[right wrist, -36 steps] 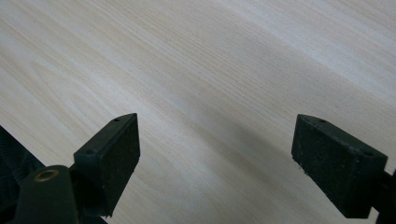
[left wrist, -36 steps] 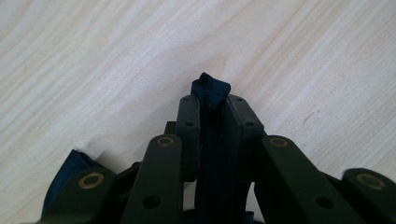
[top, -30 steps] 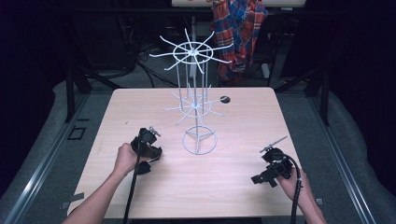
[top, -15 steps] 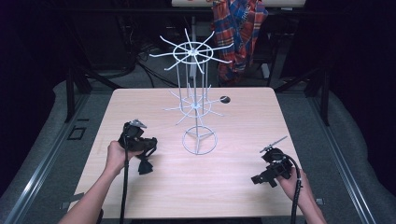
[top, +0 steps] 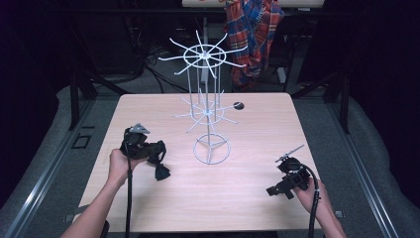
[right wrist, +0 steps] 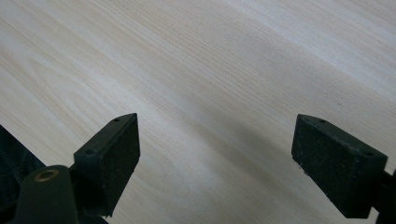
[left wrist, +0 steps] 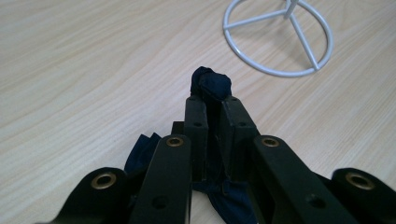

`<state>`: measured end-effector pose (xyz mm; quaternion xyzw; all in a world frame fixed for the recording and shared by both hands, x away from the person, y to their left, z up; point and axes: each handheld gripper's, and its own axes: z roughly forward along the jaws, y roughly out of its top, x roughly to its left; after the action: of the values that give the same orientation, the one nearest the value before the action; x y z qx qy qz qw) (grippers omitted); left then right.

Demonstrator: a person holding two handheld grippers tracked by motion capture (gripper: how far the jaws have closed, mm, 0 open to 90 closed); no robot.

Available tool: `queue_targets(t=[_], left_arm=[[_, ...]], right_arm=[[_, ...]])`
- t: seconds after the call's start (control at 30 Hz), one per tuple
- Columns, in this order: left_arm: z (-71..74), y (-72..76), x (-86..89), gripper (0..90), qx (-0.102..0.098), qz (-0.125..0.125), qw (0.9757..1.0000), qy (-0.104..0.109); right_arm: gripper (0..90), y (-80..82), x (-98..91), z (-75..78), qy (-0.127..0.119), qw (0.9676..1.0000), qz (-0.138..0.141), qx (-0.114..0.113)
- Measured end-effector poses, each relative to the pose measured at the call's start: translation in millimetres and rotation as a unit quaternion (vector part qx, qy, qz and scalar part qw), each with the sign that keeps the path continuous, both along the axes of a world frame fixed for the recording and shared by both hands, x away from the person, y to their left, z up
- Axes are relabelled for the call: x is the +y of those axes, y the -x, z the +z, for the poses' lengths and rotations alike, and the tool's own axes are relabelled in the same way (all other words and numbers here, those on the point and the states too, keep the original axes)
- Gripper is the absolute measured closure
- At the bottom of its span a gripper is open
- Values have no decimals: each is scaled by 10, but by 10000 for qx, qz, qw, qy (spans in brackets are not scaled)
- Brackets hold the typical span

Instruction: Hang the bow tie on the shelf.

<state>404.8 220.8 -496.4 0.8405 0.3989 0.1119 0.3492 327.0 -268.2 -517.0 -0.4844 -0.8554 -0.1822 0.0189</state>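
- Dark blue cloth (left wrist: 212, 85): small soft item, perhaps a sock; pinched in the left gripper (left wrist: 214, 100), lifted off the wooden table (top: 257, 198), left of the rack.
- Left gripper: jaws have just been closing, now clamped on cloth.
- Right gripper (right wrist: 212, 158): jaws wide, empty, low over table.
- White wire rack (top: 205, 106): thin radiating prongs, ring base.
- Handling: keep the grip firm; raise cloth clear before nearing a prong.

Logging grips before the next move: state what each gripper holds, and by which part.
The left gripper is shut on a dark blue cloth, pinched at a bunched fold; the rest hangs below. The right gripper is open over the table, holding nothing.
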Motion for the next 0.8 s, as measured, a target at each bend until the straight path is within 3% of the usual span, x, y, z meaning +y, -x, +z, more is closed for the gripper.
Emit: queue_targets(t=[0.47,0.5,0.6,0.8], left_arm=[[171,26,53,829,-264,8,9995,182],[188,27,62,829,-283,7,9994,201],[218,29,76,830,-344,25,9991,233],[265,30,80,830,-435,15,9989,192]], right_arm=[[151,-2,10,-4,15,10000,-6,-60],[151,-7,2,12,104,9999,84,58],[151,1,3,6,56,10000,19,22],[151,-12,0,5,89,9999,115,0]])
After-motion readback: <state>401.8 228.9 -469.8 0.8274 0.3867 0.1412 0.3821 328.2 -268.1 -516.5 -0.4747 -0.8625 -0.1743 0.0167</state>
